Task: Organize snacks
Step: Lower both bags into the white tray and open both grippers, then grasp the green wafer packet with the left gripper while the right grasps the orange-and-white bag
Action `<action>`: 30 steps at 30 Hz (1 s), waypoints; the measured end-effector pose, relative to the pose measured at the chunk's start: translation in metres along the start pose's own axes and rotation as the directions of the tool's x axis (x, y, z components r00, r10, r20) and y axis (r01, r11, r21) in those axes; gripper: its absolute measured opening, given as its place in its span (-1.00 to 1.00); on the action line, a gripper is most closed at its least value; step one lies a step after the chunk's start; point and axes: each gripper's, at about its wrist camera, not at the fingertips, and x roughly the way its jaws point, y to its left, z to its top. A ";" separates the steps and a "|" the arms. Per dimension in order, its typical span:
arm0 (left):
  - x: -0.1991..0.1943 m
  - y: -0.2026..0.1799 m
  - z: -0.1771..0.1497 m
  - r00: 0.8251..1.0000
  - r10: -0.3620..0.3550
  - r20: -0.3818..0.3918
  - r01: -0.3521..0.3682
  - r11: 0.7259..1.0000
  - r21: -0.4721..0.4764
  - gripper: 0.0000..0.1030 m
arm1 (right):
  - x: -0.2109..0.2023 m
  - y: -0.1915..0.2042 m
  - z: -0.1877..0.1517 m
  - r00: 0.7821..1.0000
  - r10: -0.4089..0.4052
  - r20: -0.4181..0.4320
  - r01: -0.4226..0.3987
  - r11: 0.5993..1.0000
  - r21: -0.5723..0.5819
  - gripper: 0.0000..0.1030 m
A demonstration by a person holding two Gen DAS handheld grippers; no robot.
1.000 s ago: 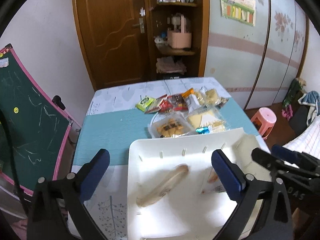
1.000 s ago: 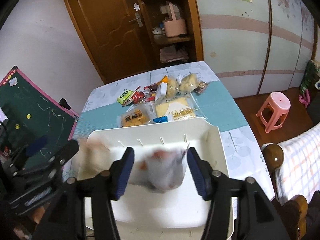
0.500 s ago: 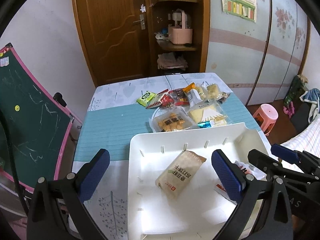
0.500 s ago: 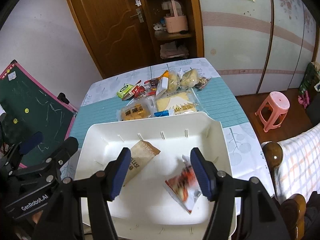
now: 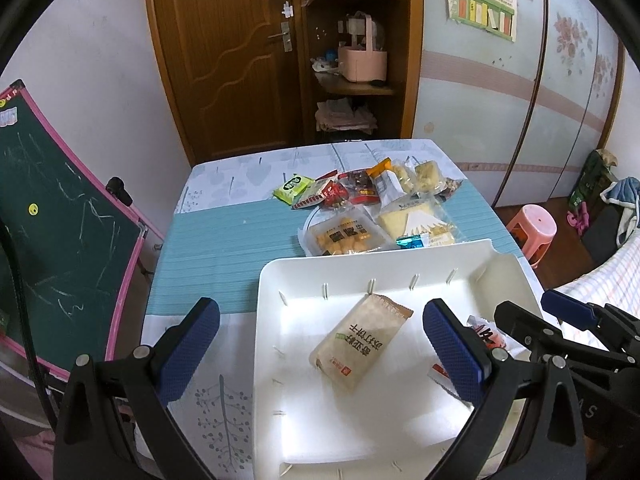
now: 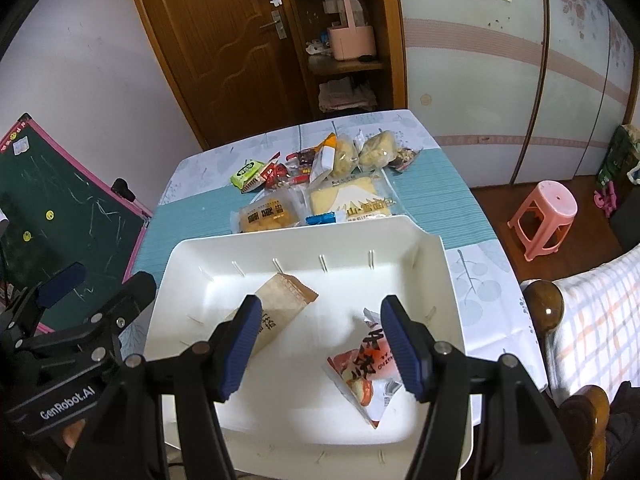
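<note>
My left tongs [image 5: 320,344] stand wide with nothing between the blue pads, and my right tongs [image 6: 320,344] are parted about as far, also holding nothing. Both hang over the white rectangular plastic tray [image 5: 272,320], tilted down at it, because I take this tray to be where the snacks belong.

Two packets lie loose on the tray floor. The tan, flat biscuit packet with dark lettering [image 5: 362,344] sits at the centre of the left wrist view, lying on a slant, apart from the tray walls. The red-and-white crinkled snack packet [image 6: 366,364] lies in the lower right of the right wrist view, just beside my right tongs' right-hand pad and partly behind it; I cannot tell whether the pad touches it. Since neither pair presses on anything, I judge both packets to be resting there on their own weight.

The remaining snacks [image 6: 316,184] are bunched together on the teal-striped cloth of the surface [image 5: 224,248], just beyond the tray's far rim, in the upper middle of both views: a small green packet [image 5: 293,187], small red packets, a clear pack of yellow cakes [image 5: 344,236] and a clear pack of pale sliced cake [image 6: 352,200]. The two clear packs are nearest the rim, so I judge them the handiest to fetch next, with the tongs kept wide for them.
</note>
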 end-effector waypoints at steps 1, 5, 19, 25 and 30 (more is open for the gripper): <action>0.000 0.000 0.000 1.000 0.002 -0.002 -0.002 1.000 0.000 0.96 | 0.001 0.000 -0.001 1.000 -0.003 -0.005 0.003 1.000 -0.003 0.21; 0.000 0.001 0.000 1.000 -0.008 -0.004 0.008 1.000 0.004 0.96 | 0.002 0.001 -0.001 1.000 -0.007 -0.011 0.007 1.000 -0.008 0.21; -0.002 0.000 0.006 0.998 -0.063 0.023 0.062 0.998 0.017 0.96 | 0.003 0.001 0.001 1.000 -0.030 0.002 0.030 0.999 -0.024 0.21; 0.009 -0.002 0.008 0.997 -0.068 -0.037 0.069 0.997 0.036 0.92 | 0.004 0.001 0.006 0.999 -0.032 0.020 0.032 0.999 -0.016 0.21; 0.023 0.000 0.009 0.993 -0.080 -0.082 0.082 0.996 0.027 0.56 | 0.010 0.000 0.009 1.000 -0.024 0.012 0.024 1.000 -0.011 0.21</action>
